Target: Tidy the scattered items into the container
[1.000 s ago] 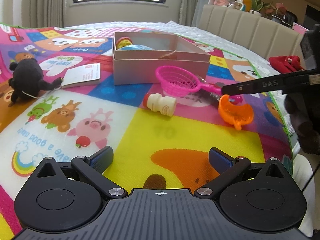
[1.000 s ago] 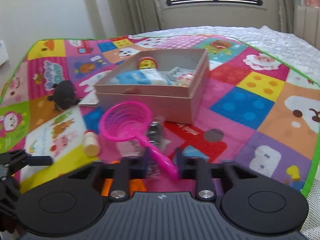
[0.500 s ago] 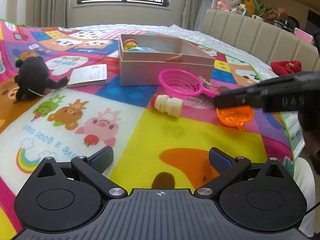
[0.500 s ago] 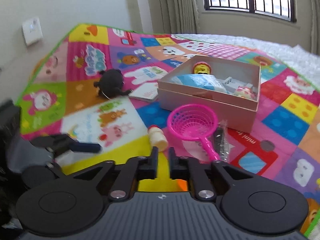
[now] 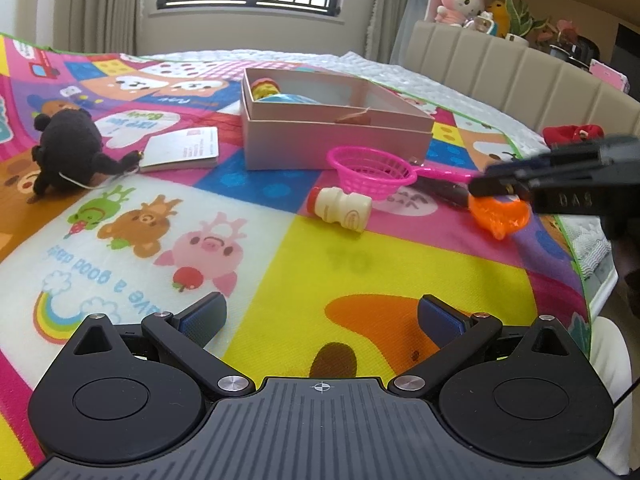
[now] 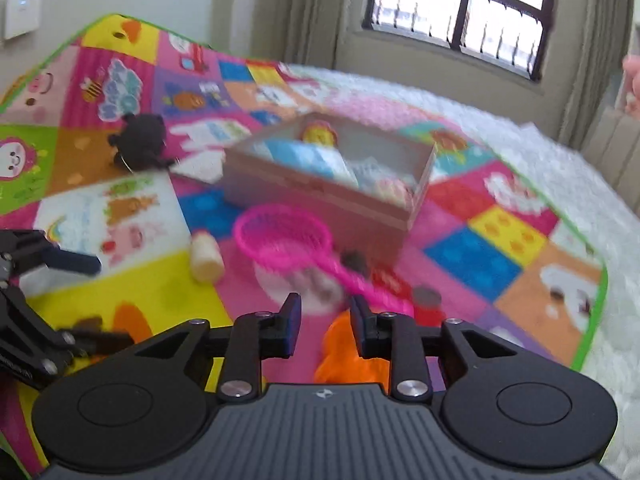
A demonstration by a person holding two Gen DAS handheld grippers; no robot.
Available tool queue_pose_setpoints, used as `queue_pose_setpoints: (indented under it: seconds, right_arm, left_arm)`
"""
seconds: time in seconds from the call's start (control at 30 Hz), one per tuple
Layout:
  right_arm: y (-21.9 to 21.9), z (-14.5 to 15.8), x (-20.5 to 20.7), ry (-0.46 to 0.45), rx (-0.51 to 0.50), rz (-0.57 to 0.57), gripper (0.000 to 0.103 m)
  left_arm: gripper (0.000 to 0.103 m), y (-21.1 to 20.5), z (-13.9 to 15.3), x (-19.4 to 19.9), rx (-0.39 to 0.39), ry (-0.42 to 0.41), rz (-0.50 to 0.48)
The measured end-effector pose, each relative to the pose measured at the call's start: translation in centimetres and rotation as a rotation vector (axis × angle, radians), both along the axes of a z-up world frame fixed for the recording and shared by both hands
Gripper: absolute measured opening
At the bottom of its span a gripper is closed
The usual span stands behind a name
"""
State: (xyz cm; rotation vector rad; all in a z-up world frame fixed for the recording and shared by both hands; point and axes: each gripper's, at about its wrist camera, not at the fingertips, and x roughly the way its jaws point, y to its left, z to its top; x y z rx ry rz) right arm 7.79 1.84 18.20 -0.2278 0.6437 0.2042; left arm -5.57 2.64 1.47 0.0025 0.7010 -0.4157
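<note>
The right gripper [image 6: 326, 314], jaws opening and empty, hovers over the orange plastic toy [image 6: 352, 356] lying short of the pink cardboard box [image 6: 416, 200], so it probably snags the pink net scoop's handle [image 6: 352, 280].

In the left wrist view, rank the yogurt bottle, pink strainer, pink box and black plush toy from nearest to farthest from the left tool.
1. Yogurt bottle, lying on its side ahead of the left tool, slightly right.
2. Pink strainer, just behind the bottle.
3. Pink box and black plush toy, the toy far left: too close to call.
</note>
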Motion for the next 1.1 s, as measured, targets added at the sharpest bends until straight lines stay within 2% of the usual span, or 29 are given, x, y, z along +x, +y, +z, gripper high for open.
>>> queue_pose_setpoints:
  seconds: [0.07,0.13,0.2,0.23,0.3,0.37,0.43,0.53,0.63,0.73,0.8,0.87,0.93,1.0,1.07,1.1]
  right_arm:
    - [1.3,-0.3,1.0,-0.033,-0.07,0.019,0.036]
    - [2.6,-1.4,2.2,-0.066,-0.187,0.041,0.041]
    - [3.6,-2.7,3.5,-0.072,-0.294,0.063,0.041]
    - [4.1,-3.2,4.1,-0.066,-0.337,0.071,0.04]
    - [4.9,-3.9,4.8,-0.051,-0.397,0.08,0.024]
    - [5.5,-3.8,4.8,-0.048,-0.414,0.091,0.016]
    - [5.9,-2.6,4.4,-0.053,-0.363,0.095,0.01]
    - [5.8,0.2,3.8,-0.012,-0.171,0.093,0.007]
    - [5.3,1.6,3.4,0.082,0.027,0.098,0.007]
    - [3.9,0.9,3.1,0.222,0.261,0.07,0.007]
    - [3.3,-0.4,2.5,0.28,0.367,0.041,0.007]
    - [3.0,-1.4,1.2,0.257,0.384,0.01,0.007]
    - [2.8,-1.8,-0.4,0.186,0.352,-0.012,0.008]
    - [2.1,-1.8,-1.6,0.12,0.348,-0.029,0.015]
    - [1.1,-1.6,-2.7,0.048,0.356,-0.062,0.041]
    - [0.6,-1.6,-3.0,0.017,0.36,-0.078,0.046]
  left_arm:
    - [0.103,-0.1,0.0,-0.1,0.007,-0.005,0.0]
    - [0.103,-0.1,-0.1,-0.2,0.013,-0.008,0.001]
    - [0.103,-0.1,0.0,-0.2,0.012,-0.008,0.001]
    - [0.103,-0.1,0.0,-0.2,0.009,-0.007,0.001]
    - [0.103,0.1,0.1,-0.2,0.003,-0.007,-0.001]
    - [0.103,0.3,0.1,-0.3,-0.004,-0.009,-0.001]
    - [0.103,0.6,0.2,-0.3,-0.009,-0.011,0.007]
    - [0.103,1.1,0.2,-0.4,-0.017,-0.014,0.021]
    - [0.103,1.6,0.3,-0.5,-0.021,-0.022,0.035]
    - [0.103,2.0,0.2,-0.8,-0.019,-0.027,0.042]
    - [0.103,2.2,0.2,-1.0,-0.016,-0.029,0.041]
    - [0.103,2.3,0.2,-1.1,-0.014,-0.03,0.04]
    - [0.103,2.3,0.5,-0.8,-0.025,-0.027,0.047]
    - [0.103,2.1,0.9,-0.2,-0.051,-0.037,0.046]
    - [0.103,1.6,1.2,0.6,-0.061,-0.063,0.043]
    - [0.103,1.1,1.3,1.1,-0.05,-0.076,0.037]
